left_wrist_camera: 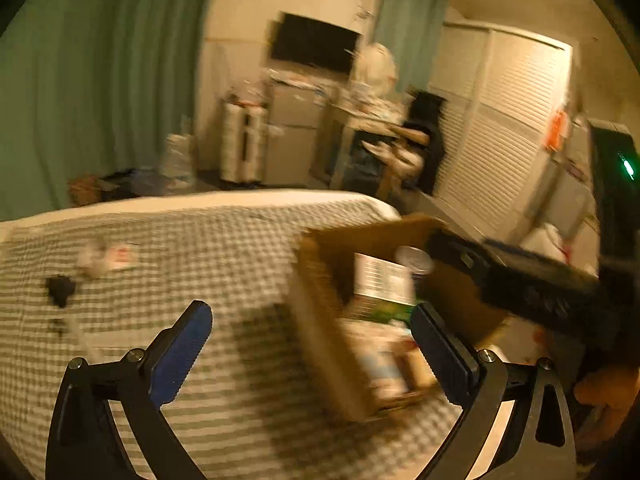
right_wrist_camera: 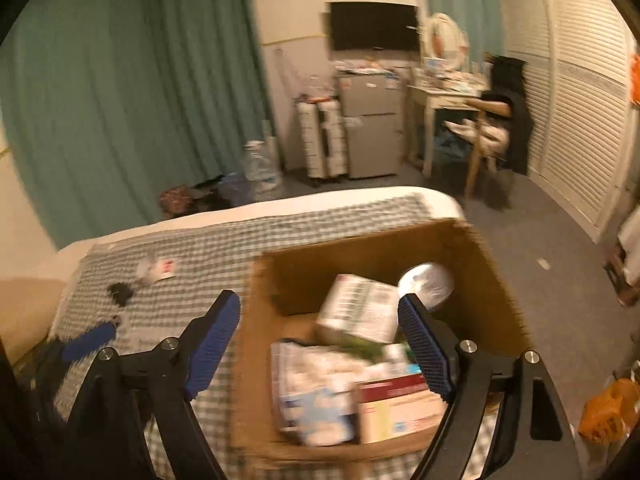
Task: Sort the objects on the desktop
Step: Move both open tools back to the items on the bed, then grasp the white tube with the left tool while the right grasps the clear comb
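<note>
An open cardboard box [right_wrist_camera: 360, 246] stands on the checked bed cover [right_wrist_camera: 208, 248]. It holds a white printed carton [right_wrist_camera: 356, 308], a round white lid [right_wrist_camera: 426, 280], a pale packet [right_wrist_camera: 312, 392] and a red-and-cream carton [right_wrist_camera: 400, 404]. My right gripper [right_wrist_camera: 319, 300] hangs open over the box, with nothing between its pads. My left gripper [left_wrist_camera: 310, 312] is open wide over the box's left wall [left_wrist_camera: 320, 332], also empty. On the cover to the left lie a small black object [left_wrist_camera: 60, 290] and a white packet with red print [left_wrist_camera: 108, 258]. The picture is blurred.
Beyond the bed are green curtains [right_wrist_camera: 120, 80], a small fridge [right_wrist_camera: 372, 128], a big water bottle [right_wrist_camera: 260, 168], a desk with a chair [right_wrist_camera: 488, 128] and louvred wardrobe doors [right_wrist_camera: 580, 100]. An orange bag [right_wrist_camera: 608, 412] lies on the floor at the right.
</note>
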